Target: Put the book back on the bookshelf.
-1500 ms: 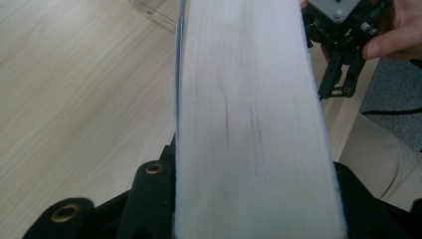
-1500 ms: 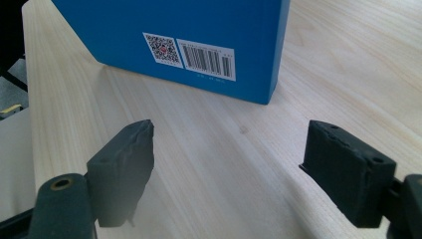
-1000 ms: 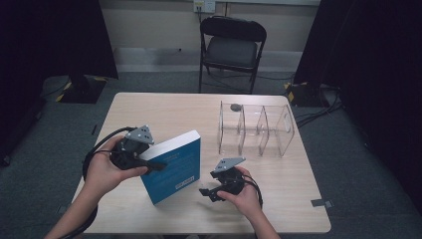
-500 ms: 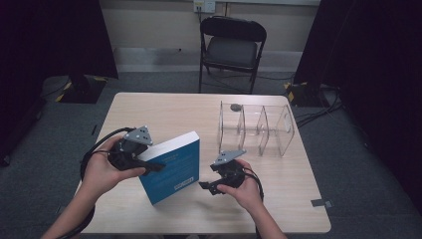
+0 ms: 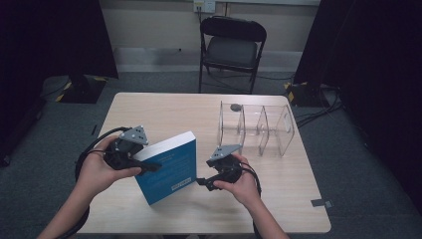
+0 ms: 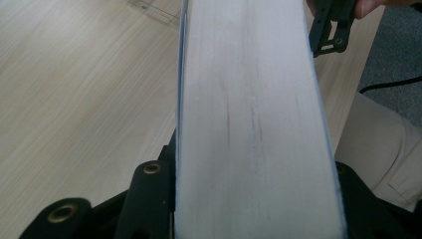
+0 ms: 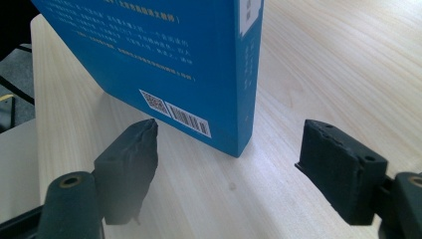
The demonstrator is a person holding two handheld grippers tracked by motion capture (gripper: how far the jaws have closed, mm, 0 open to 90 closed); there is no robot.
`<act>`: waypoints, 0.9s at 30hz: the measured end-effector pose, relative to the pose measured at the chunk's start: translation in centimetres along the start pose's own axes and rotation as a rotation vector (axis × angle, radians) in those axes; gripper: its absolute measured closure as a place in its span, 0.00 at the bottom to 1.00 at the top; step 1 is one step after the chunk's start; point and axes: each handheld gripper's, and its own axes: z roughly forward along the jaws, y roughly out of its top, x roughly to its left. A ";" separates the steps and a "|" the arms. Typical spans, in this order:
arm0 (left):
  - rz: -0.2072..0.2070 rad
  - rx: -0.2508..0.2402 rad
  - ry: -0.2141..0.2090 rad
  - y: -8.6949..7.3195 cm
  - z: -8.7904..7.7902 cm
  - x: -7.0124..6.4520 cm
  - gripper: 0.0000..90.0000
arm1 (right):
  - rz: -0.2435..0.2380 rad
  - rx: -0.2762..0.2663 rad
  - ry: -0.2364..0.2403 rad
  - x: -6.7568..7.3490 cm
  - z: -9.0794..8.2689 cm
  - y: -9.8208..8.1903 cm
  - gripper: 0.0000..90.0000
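While your left gripper (image 5: 149, 167) clamps the thick blue paperback book (image 5: 166, 167) tilted on the pale wooden desk (image 5: 164, 112), your right gripper (image 7: 231, 172) gapes wide, just right of its spine.

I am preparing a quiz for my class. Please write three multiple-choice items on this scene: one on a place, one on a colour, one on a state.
1. Where does the clear rack stand?
A. on the chair
B. on the table's far right part
C. on the floor

2. Which colour is the book cover?
A. blue
B. red
C. green

3. How is the right gripper?
A. shut on the book
B. shut on nothing
C. open

Key: 1 B, the high view shows it there; 2 A, the cover is blue; 3 C, its jaws stand apart near the book's corner.
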 end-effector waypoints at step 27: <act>-0.035 -0.006 0.023 -0.7 -0.2 0.3 0.58 | -0.062 -0.020 0.015 -0.1 -1.0 3.1 0.25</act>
